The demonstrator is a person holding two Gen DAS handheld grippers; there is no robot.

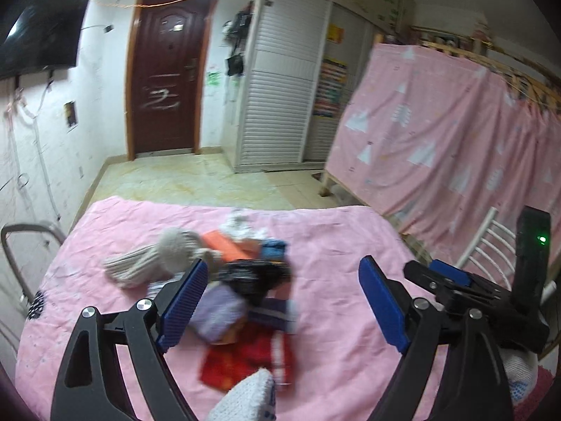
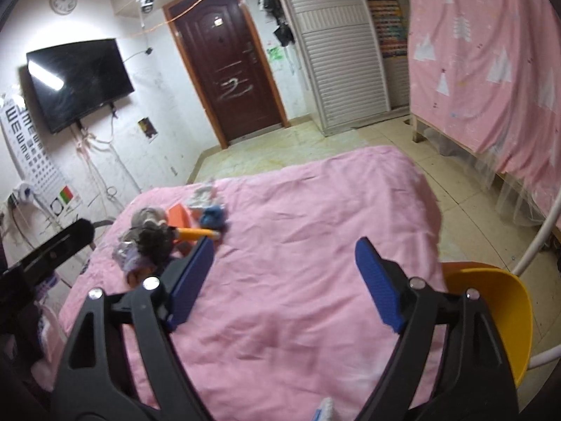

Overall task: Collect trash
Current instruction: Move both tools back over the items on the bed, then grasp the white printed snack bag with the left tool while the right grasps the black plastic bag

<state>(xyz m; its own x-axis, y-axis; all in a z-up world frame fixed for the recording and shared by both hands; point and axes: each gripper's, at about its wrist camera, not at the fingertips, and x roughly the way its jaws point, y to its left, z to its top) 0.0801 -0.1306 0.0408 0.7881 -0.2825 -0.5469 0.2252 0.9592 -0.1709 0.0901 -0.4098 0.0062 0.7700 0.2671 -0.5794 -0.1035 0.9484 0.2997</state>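
A heap of trash lies on the pink bedspread (image 1: 333, 245): a red wrapper (image 1: 245, 358), a lilac packet (image 1: 219, 312), a black bag (image 1: 256, 275), an orange box (image 1: 224, 244), a blue item (image 1: 273, 249) and a beige knitted piece (image 1: 154, 258). My left gripper (image 1: 280, 301) is open, above the heap's near side, empty. The other gripper (image 1: 452, 279) shows at the right. In the right wrist view the heap (image 2: 164, 235) lies far left on the bedspread (image 2: 315, 245). My right gripper (image 2: 284, 277) is open and empty over bare bedspread.
A yellow bin (image 2: 491, 312) stands at the bed's right side beside a white metal chair frame (image 2: 540, 245). A pink curtain (image 1: 455, 133) covers a bunk at the right. A brown door (image 1: 164, 70), a white wardrobe (image 1: 280, 80) and a wall TV (image 2: 77, 80) stand beyond the tiled floor.
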